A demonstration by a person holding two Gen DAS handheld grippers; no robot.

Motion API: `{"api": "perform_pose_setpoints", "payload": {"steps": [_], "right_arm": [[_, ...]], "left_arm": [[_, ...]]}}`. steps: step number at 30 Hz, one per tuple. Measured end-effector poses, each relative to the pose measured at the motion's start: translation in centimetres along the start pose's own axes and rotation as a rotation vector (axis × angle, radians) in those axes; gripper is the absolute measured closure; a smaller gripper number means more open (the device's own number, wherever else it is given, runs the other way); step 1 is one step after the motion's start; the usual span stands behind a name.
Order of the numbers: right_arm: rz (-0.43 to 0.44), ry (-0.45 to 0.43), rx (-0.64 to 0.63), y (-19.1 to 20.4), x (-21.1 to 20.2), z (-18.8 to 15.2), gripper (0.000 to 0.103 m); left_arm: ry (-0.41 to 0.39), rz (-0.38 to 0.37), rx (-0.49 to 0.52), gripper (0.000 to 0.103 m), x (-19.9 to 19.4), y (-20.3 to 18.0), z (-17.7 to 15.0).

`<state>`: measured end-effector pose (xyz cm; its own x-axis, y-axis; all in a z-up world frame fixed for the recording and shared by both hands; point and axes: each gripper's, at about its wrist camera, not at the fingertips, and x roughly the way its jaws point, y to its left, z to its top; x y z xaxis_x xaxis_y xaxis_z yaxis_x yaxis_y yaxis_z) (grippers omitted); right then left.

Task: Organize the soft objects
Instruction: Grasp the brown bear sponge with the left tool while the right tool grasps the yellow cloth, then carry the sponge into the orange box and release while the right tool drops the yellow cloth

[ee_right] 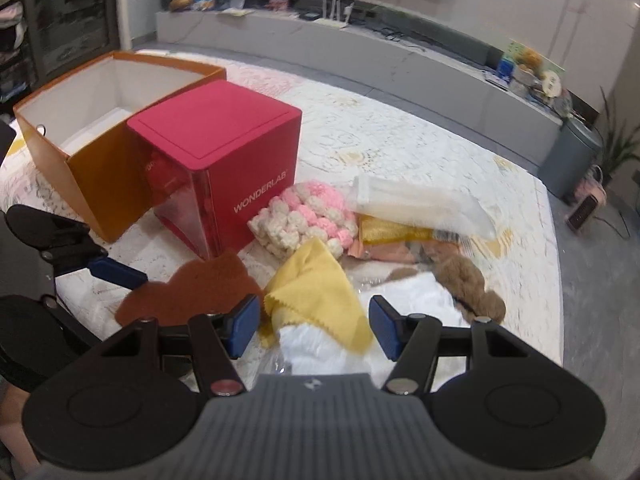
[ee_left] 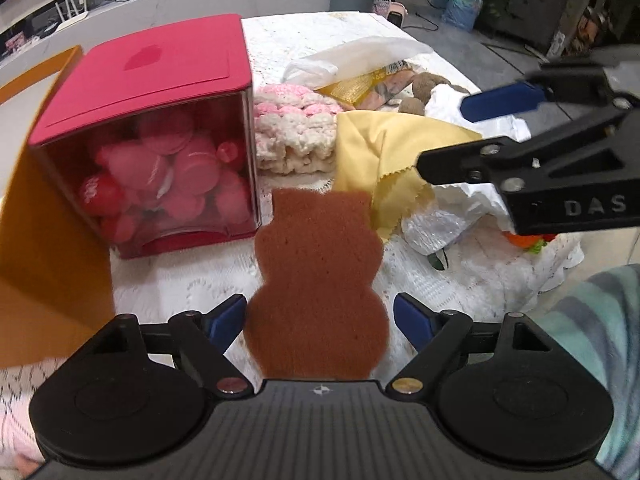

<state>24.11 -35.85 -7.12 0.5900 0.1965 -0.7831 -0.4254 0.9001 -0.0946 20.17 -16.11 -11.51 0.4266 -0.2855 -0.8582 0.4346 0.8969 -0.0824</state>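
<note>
The brown bear-shaped sponge (ee_left: 316, 280) lies flat on the lace-covered table (ee_left: 440, 280), just in front of the red Wonderlab box (ee_left: 152, 128) and beside the yellow cloth (ee_left: 384, 152). The left gripper (ee_left: 320, 320) hangs over it with both jaws spread wide, holding nothing. The right gripper (ee_right: 314, 326) is equally agape above the yellow cloth and some white fabric (ee_right: 320, 348), possibly a bagged item; it's blurred. The sponge looks light, thin and squashy, so pinching across its narrow waist should hold it. The open orange box (ee_right: 80, 120) stands behind.
</note>
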Motion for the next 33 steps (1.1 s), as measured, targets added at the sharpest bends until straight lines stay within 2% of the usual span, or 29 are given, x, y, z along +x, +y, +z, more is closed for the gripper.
{"api": "perform_pose_setpoints", "payload": {"steps": [2, 9, 11, 13, 14, 15, 19, 28, 33], "right_arm": [[0.007, 0.025, -0.019, -0.1, 1.2, 0.5, 0.043], [0.029, 0.078, -0.047, -0.2, 4.9, 1.5, 0.043], [0.042, 0.087, -0.039, -0.2, 5.6, 1.8, 0.052], [0.041, 0.082, -0.042, -0.1, 5.8, 2.0, 0.072], [0.035, 0.076, -0.044, 0.0, 5.8, 2.2, 0.075], [0.038, 0.071, -0.04, 0.0, 5.5, 2.3, 0.084], [0.051, 0.047, -0.03, 0.4, 3.8, 2.5, 0.1], [0.044, -0.034, -0.006, 1.7, -2.2, 3.5, 0.101], [0.036, -0.083, 0.013, 2.8, -5.3, 4.6, 0.101]], "left_arm": [[0.007, 0.007, 0.004, 0.008, 0.6, 0.0, 0.2], [0.013, -0.006, -0.036, 0.024, 0.4, 0.6, 0.3], [0.004, -0.012, -0.053, 0.027, -0.2, 0.7, 0.3], [-0.006, -0.015, -0.059, 0.028, -0.5, 0.7, 0.4], [-0.013, -0.014, -0.057, 0.029, -1.0, 0.7, 0.3], [-0.017, -0.013, -0.058, 0.029, -1.3, 0.7, 0.2], [-0.042, -0.023, -0.076, 0.031, -2.8, 0.9, 0.0], [-0.161, -0.041, -0.095, 0.032, -8.1, 0.6, -0.4], [-0.243, -0.014, -0.119, 0.032, -12.2, 1.6, -1.1]]}}
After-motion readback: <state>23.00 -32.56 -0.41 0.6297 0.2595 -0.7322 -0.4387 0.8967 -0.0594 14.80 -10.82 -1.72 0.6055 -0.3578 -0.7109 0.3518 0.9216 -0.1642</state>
